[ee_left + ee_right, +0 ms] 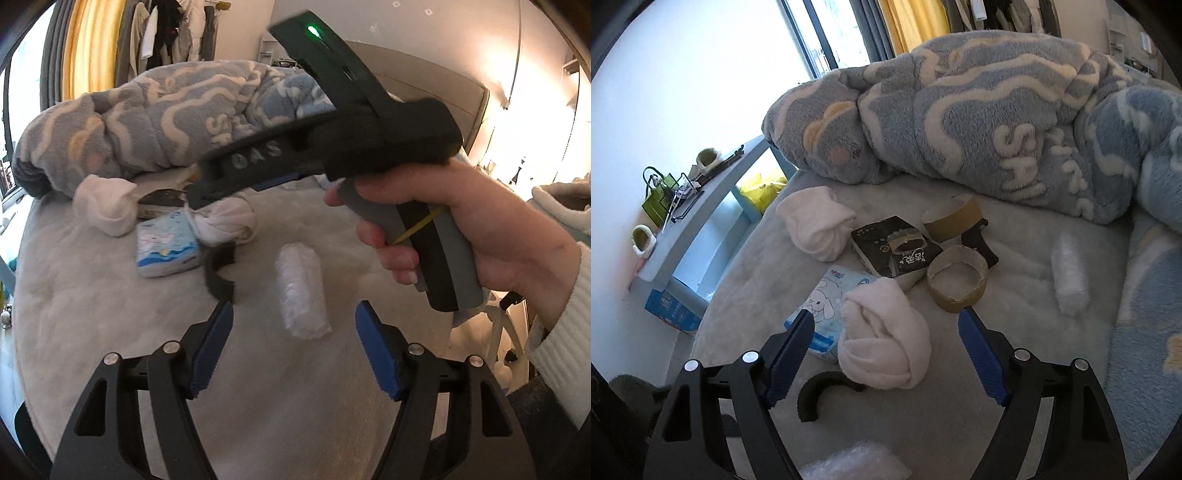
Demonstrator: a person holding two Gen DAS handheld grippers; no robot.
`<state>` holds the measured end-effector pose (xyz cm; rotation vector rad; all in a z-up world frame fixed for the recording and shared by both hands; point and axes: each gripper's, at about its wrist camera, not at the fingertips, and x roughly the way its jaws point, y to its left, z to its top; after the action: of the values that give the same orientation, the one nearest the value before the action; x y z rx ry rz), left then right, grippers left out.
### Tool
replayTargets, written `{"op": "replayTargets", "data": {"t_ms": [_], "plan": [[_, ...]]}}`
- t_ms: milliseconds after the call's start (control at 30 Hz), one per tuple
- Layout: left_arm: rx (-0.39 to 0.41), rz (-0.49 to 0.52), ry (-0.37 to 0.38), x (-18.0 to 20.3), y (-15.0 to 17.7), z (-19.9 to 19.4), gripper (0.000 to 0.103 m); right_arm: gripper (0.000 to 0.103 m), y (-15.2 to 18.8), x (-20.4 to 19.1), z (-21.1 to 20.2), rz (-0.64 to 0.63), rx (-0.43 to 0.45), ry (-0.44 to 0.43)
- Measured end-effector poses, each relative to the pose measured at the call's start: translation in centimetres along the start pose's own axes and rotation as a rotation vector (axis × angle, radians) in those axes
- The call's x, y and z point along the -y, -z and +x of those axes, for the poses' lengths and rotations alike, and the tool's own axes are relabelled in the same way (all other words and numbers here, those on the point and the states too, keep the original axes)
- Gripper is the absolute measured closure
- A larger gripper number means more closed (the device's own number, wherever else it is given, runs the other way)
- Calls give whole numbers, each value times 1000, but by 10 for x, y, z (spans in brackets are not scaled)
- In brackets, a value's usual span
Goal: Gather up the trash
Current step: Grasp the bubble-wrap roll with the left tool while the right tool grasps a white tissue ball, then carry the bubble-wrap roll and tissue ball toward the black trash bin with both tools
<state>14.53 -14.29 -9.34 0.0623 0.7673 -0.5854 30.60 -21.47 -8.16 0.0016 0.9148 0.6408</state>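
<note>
From the left wrist camera, the left gripper (294, 317) hangs with its blue-padded jaws spread wide and nothing between them, and the clear crinkled roll of bubble-wrap plastic (301, 291) lies on the pale fleecy bed cover (110, 302) just ahead of the tips, centred in the gap. Its long axis runs nearly straight along the tongs' line of sight, near end toward the jaws and far end pointing away, so the jaws already stand square across its short width. It looks light, soft and springy (probably a bit slick too), so I would take it at mid-length with a firm squeeze. Up and to the right of the tongs, the person's right hand (480, 236) carries the other tool across the view. From the right wrist camera, the right gripper (886, 321) is likewise parted and holding nothing, with a balled white fleece sock (882, 339) sitting between and just beyond its pads. The plastic roll (1069, 273) lies well off to the right of these tongs, its length running roughly away from the camera, beside a brown cardboard tape core (956, 280).
</note>
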Motion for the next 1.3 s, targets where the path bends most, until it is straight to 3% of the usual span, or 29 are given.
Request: {"op": "replayTargets", "data": {"t_ms": [67, 200, 467, 700, 1033, 1300], "plan": [[-17, 4, 3, 4, 0, 10, 40, 22, 0, 1, 3, 4, -4, -11], [-24, -20, 15, 5, 0, 19, 44, 22, -1, 2, 9, 3, -19, -21], [-50, -34, 11, 0, 0, 33, 71, 38, -5, 2, 25, 24, -67, -8], [-47, -47, 19, -4, -1, 26, 75, 55, 0, -3, 32, -7, -105, 32], [46, -75, 24, -22, -14, -21, 75, 56, -18, -7, -6, 21, -15, 71], [96, -132, -66, -52, -15, -57, 75, 56, -36, -36, -19, 33, 54, 67]]}}
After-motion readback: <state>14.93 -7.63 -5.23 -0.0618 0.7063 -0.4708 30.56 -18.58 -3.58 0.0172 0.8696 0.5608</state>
